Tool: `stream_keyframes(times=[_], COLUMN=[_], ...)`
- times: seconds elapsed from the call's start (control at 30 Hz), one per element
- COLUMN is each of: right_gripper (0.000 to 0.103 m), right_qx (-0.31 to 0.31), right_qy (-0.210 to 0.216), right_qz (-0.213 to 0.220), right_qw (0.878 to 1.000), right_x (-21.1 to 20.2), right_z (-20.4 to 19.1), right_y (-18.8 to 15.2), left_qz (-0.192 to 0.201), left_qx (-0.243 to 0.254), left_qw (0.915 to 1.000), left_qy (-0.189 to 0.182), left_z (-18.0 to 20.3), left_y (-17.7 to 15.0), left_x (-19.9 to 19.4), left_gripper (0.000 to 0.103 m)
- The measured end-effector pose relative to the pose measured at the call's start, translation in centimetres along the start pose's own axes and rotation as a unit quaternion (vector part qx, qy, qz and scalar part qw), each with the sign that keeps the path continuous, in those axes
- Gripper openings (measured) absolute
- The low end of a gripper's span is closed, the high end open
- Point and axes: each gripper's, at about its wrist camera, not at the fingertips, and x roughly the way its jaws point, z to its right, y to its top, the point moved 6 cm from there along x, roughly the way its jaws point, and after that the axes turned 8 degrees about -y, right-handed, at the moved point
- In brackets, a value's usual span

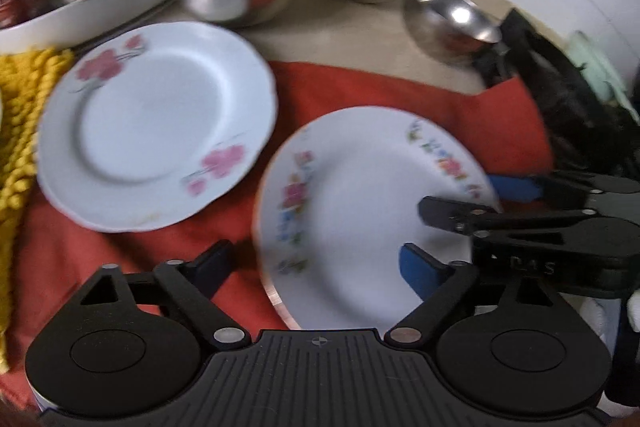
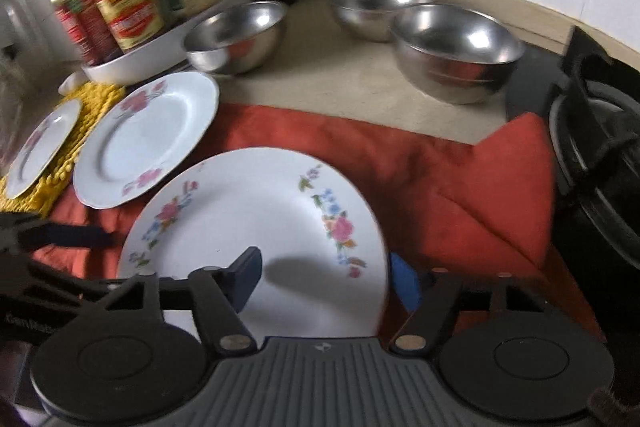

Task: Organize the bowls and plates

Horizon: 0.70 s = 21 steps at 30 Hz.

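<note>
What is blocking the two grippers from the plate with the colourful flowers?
Nothing visible. The left gripper straddles one edge of the flowered plate, and the right gripper straddles the opposite edge. Both have one finger over the plate and one outside its rim, above the red cloth.

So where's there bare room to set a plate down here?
Bare counter lies between the three steel bowls and the red cloth; the cloth's right half is free too. The left is crowded: plates, yellow mat, bottle tray.
</note>
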Motion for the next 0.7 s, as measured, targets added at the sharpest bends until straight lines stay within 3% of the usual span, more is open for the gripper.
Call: stream_keyframes(times=[0.17, 0.37, 0.5, 0.6, 0.7], right_gripper=[0.055, 0.055, 0.055, 0.055, 0.055], right_qx=[0.033, 0.009, -0.013, -0.009, -0.003], right_qy=[0.02, 0.042, 0.054, 0.048, 0.017], right_qz=[-0.029, -0.019, -0.039, -0.041, -0.014], right_qw=[0.999, 0.999, 0.998, 0.998, 1.0], right_x=[0.2, 0.6, 0.8, 0.7, 0.6], right_z=[0.7, -0.3, -0.1, 0.5, 1.2], right_y=[0.9, 2.1, 1.9, 2.1, 3.3], left_qz=[-0.005, 0.0, -0.016, -0.008, -0.001], left_qx=[-0.016, -0.018, -0.007, 0.001, -0.015], left_qw=[0.9998, 0.9998, 0.9998, 0.9998, 0.9998], left_qy=[-0.007, 0.01, 0.009, 0.015, 0.013], left_z=[0.1, -0.2, 0.1, -0.4, -1.9], left_y=[1.1, 1.2, 0.4, 0.7, 1.3], left_x=[0.1, -0.3, 0.1, -0.2, -1.0], left_gripper=[0.089, 0.089, 0.089, 0.089, 0.089])
